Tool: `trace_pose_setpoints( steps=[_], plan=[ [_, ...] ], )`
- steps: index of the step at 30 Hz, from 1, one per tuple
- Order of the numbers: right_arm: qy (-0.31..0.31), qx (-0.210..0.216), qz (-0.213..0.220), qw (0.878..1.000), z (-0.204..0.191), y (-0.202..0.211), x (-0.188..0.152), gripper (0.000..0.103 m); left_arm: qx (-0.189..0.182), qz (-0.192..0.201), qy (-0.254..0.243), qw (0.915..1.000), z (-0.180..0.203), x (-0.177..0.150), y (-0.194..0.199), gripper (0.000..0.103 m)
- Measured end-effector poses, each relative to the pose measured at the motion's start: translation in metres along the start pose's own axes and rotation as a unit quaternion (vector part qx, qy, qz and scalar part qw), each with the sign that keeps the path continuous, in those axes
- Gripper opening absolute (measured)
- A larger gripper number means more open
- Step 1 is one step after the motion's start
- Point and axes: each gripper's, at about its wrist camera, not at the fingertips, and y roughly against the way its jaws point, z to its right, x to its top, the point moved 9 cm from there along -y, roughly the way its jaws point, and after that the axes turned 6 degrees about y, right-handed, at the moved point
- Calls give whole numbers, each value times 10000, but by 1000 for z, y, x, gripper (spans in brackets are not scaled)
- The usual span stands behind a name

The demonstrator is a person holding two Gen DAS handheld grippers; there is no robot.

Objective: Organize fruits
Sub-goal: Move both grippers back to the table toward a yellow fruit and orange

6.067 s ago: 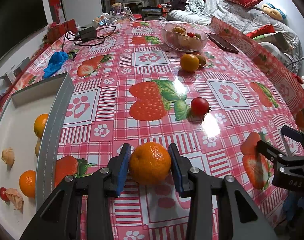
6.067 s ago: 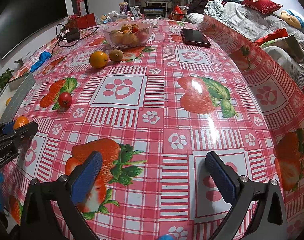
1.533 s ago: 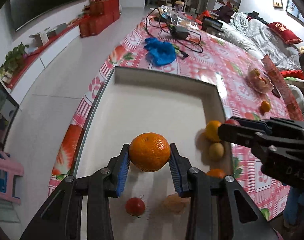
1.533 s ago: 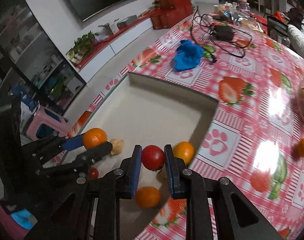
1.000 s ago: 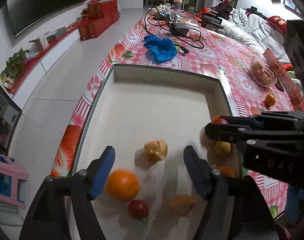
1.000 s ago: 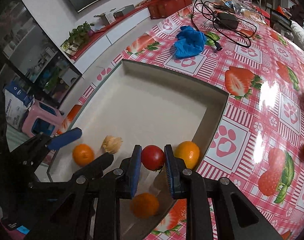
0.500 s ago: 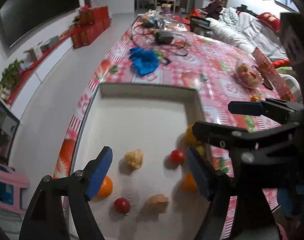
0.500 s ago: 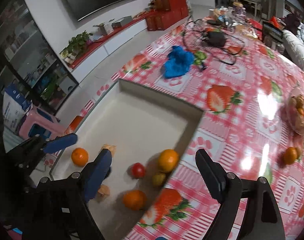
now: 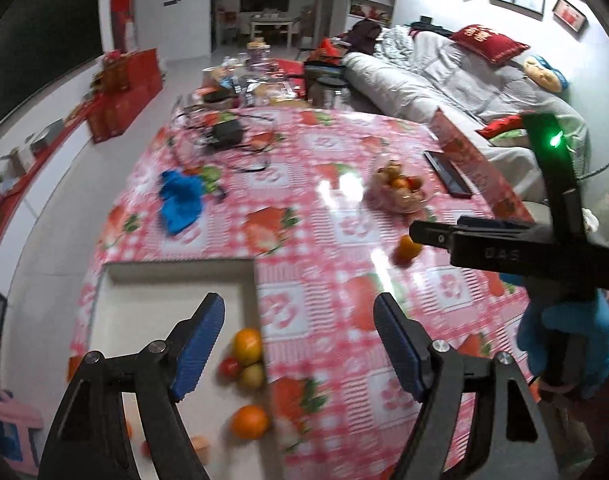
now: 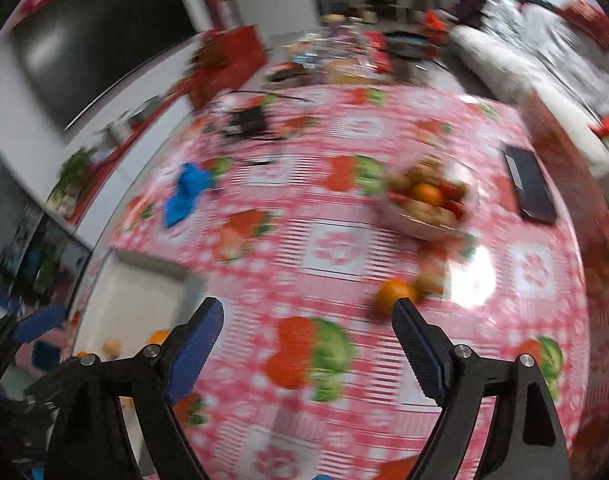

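Both the left gripper (image 9: 298,340) and the right gripper (image 10: 306,346) stand wide open and hold nothing. The next loose orange (image 9: 407,249) lies on the tablecloth (image 9: 324,240) near its right edge, just short of the fruit bowl (image 9: 400,194); we judge it light, firm and apt to roll, best pinched across its widest part. In the white tray (image 9: 176,268) at the near left corner we count two oranges, one tomato and one yellowish fruit clearly; others are blurred.
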Motion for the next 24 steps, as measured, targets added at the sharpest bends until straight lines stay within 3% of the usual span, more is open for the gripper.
trace_pose_setpoints(
  steps=[5, 10, 16, 23, 24],
  plan=[
    [-808, -389, -190, 9958, 77, -15, -18, 87, -70, -176, -123, 9997, 41, 6, -39, 80],
    [-1296, -628, -377, 9889, 123, -39, -34, 87, 45, -486, -127, 9987, 62, -1, -86, 80],
    [-1187, -368, -290, 9918, 118, -69, -24, 87, 219, -775, -149, 9966, 59, -18, -112, 80],
    [-978, -292, -146, 9947, 101, -109, 0, 87, 369, -938, -37, 9949, 37, -39, -117, 80],
    [-855, -427, -97, 9954, 98, -112, 3, 87, 378, -958, -37, 9947, 35, -41, -117, 80]
  ],
)
